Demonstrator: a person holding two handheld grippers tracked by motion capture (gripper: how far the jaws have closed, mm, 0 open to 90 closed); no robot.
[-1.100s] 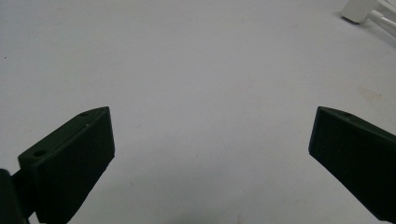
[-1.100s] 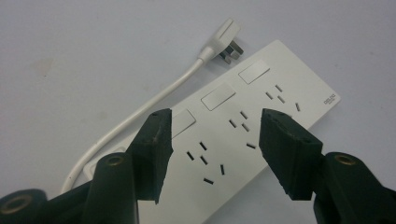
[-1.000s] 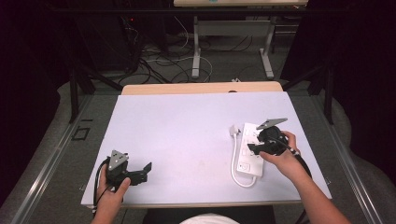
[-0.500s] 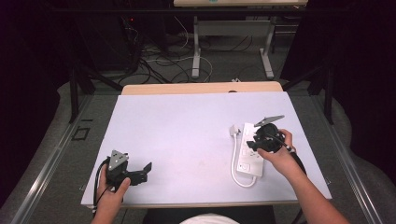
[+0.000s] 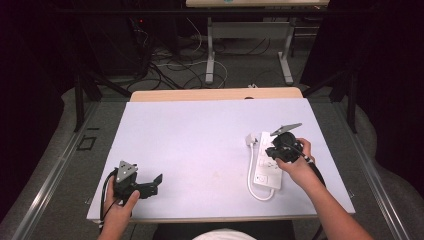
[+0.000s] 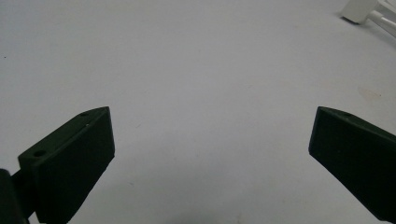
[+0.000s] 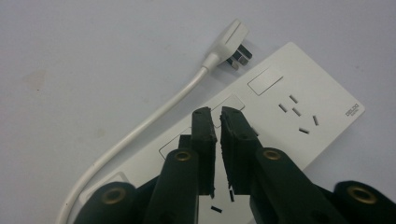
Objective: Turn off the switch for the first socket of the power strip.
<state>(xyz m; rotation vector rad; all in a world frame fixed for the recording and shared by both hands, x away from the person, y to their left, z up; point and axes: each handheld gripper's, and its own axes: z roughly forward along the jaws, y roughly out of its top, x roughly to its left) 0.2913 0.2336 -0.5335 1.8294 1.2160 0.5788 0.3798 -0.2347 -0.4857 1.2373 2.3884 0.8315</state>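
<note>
A white power strip [image 5: 266, 170] [image 7: 299, 93] lies flat on the right of the pale table [image 5: 200, 130], with its white cable [image 5: 251, 185] [image 7: 140, 130] looped beside it and its plug [image 5: 250, 140] [image 7: 231, 42] loose on the table. My right gripper [image 5: 273, 151] [image 7: 217, 114] hovers over the strip's middle, pointing down at its face. Its jaws have just been closing and now stand shut with nothing between them. My left gripper [image 5: 154, 184] [image 6: 212, 112] rests near the front left edge, open wide over bare table.
A wooden tabletop edge [image 5: 215, 94] adjoins the far side of the table. Tangled cables [image 5: 170, 65] and metal desk legs [image 5: 210, 50] lie on the floor beyond. A wide stretch of bare table separates the two grippers.
The right gripper's jaws have come together above the power strip, and that hand has shifted slightly left. The left hand has stayed still.
</note>
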